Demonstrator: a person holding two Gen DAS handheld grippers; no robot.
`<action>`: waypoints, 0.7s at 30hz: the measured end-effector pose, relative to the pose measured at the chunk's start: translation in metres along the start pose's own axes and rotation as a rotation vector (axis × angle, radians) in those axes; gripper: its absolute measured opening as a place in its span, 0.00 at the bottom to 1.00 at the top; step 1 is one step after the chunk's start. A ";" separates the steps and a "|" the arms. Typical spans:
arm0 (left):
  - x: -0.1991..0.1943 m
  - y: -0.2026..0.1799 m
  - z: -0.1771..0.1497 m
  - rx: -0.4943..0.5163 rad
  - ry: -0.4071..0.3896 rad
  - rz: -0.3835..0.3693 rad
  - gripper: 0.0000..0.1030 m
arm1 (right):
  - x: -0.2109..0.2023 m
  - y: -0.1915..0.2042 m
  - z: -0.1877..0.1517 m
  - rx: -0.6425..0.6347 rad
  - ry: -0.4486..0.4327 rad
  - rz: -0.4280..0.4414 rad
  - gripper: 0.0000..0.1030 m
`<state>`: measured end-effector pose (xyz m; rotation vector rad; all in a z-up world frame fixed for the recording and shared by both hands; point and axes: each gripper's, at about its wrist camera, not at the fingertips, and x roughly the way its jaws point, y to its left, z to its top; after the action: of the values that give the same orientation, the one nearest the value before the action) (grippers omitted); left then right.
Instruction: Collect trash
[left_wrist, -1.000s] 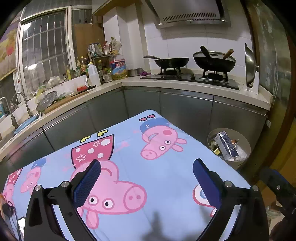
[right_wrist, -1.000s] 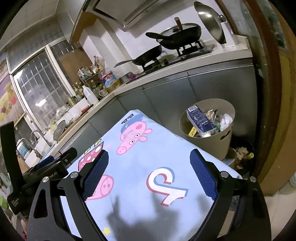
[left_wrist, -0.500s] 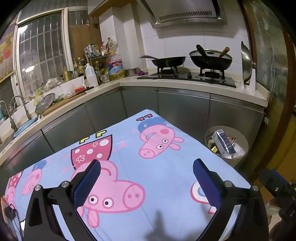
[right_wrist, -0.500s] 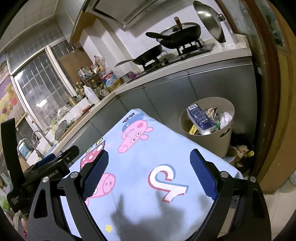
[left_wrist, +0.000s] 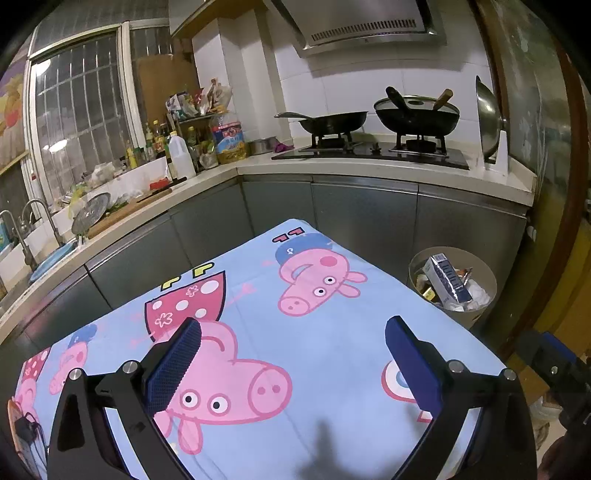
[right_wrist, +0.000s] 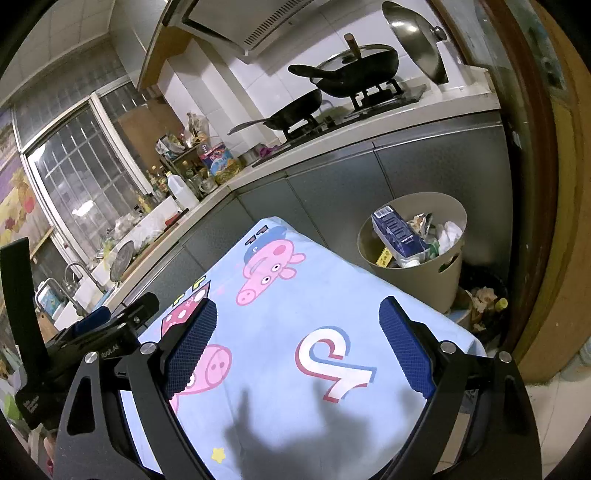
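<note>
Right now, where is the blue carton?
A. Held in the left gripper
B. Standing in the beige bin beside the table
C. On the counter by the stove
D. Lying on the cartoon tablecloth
B: the blue carton stands among other rubbish inside the beige bin, while the left gripper and right gripper both gape open, holding nothing, over the tablecloth.

Left gripper (left_wrist: 295, 354) and right gripper (right_wrist: 299, 332) hover, fingers spread.
</note>
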<state>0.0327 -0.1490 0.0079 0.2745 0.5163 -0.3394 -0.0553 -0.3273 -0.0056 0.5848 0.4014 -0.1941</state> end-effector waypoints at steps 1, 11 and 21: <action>0.000 0.000 0.000 0.001 0.000 -0.001 0.96 | 0.000 0.000 0.000 0.000 0.000 0.000 0.86; 0.000 0.000 0.000 0.002 0.001 0.002 0.96 | -0.001 0.000 -0.002 0.009 0.007 -0.001 0.86; 0.000 0.000 0.000 0.002 0.002 0.002 0.96 | -0.001 -0.001 -0.002 0.010 0.007 0.000 0.86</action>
<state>0.0325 -0.1490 0.0080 0.2771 0.5173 -0.3383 -0.0572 -0.3271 -0.0071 0.5952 0.4079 -0.1946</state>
